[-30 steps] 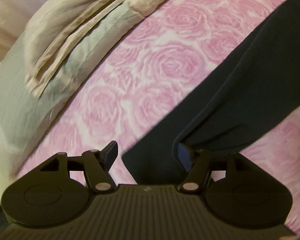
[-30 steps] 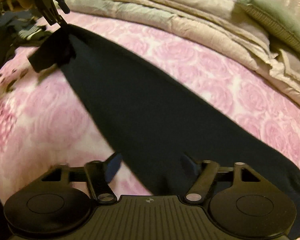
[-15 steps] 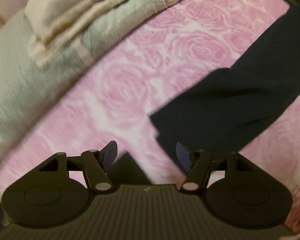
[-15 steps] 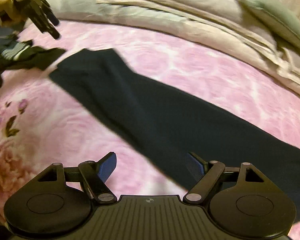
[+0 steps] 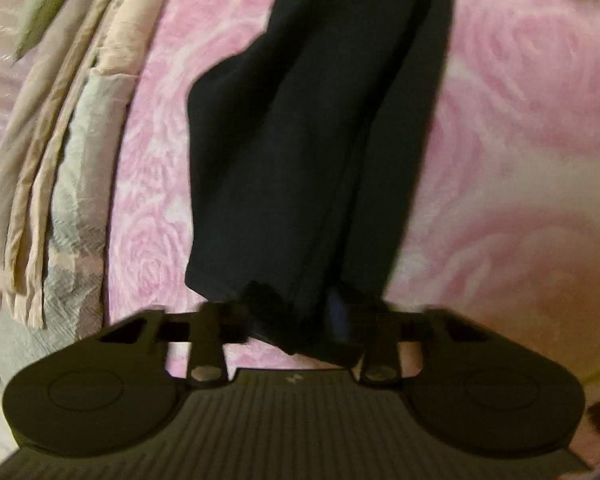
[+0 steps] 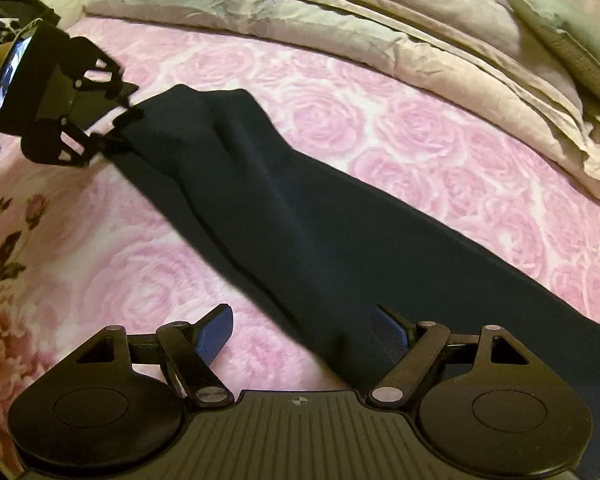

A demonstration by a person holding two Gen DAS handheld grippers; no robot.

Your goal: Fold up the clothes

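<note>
A pink rose-patterned bedspread (image 6: 380, 120) covers the bed. Along its far side lies a folded beige and grey-green quilt (image 6: 340, 20), with a green pillow (image 6: 560, 32) at the far right. At the near left the bedspread shows a darker flower print (image 6: 8, 248). Nothing lies on top of the dark garment (image 6: 300, 220), a long navy piece spread flat from the far left to the near right across the bedspread; it looks doubled lengthwise, with a crease running down it.

The left gripper (image 5: 296, 320) is clamped on the garment's narrow end: its jaws are together with bunched cloth pinched between them. In the right wrist view the same tool (image 6: 112, 120) sits at the far left, touching that end of the cloth.

The right gripper (image 6: 304, 332) stands with its jaws wide apart, just above the garment's near edge. The blue pads (image 6: 216, 332) grip nothing; cloth lies beneath the gap and by the right pad.

No readable brand or writing shows; only a small round mark on the right gripper's body.
</note>
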